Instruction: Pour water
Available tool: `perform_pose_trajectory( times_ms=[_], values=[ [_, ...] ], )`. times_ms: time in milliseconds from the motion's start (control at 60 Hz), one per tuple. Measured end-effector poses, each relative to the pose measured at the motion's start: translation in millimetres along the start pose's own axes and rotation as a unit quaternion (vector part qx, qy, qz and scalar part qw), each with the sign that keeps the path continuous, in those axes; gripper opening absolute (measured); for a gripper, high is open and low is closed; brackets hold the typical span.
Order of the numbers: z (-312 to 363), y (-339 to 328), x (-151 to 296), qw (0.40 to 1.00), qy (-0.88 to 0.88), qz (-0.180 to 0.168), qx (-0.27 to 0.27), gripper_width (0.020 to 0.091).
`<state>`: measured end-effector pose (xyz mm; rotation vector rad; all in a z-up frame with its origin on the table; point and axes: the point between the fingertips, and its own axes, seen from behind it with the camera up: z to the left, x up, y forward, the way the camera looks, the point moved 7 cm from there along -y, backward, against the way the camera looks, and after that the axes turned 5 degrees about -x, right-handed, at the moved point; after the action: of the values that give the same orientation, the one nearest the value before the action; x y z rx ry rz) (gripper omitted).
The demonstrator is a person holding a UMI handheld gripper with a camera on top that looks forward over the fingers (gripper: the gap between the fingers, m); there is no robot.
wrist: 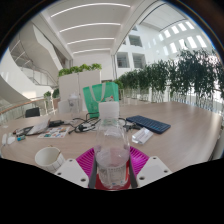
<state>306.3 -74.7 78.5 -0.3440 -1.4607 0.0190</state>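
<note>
Your gripper clamped on clear water bottle, both pink pads pressing its sides, bottle upright between fingers. White cup on desk just beside left finger.

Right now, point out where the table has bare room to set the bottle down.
The jaws are shut on the clear water bottle. Bare wood lies beyond the dark tablet, toward the plants. A smaller patch sits between the white cup and the bottle. It is crowded around the green bag and the cables and clutter beside it.
</note>
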Motion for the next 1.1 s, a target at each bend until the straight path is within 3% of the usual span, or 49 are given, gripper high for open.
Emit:
perform_pose_trajectory(
  times_ms=[50, 183, 300, 333, 400, 417, 450, 667, 1100],
  values=[
    [6, 3, -5, 1.000, -0.004, 0.019, 0.002, 0.0483],
    [8, 16, -8, 1.000, -0.009, 0.020, 0.009, 0.0483],
    [6, 11, -8, 1.000, 0.002, 0.022, 0.006, 0.0544],
    [2, 7, -12, 0.999, 0.003, 0.038, 0.003, 0.0597],
    [-1, -5, -21, 0.997, 0.003, 0.077, -0.013, 0.0844],
    [-2, -9, -20, 0.997, 0.004, 0.078, -0.017, 0.0855],
    [-4, -16, -17, 0.997, 0.008, 0.074, -0.023, 0.0823],
    [5, -93, -16, 0.993, 0.033, 0.104, -0.043, 0.0833],
    [107, -307, 54, 0.991, 0.028, 0.109, -0.070, 0.0833]
  ],
)
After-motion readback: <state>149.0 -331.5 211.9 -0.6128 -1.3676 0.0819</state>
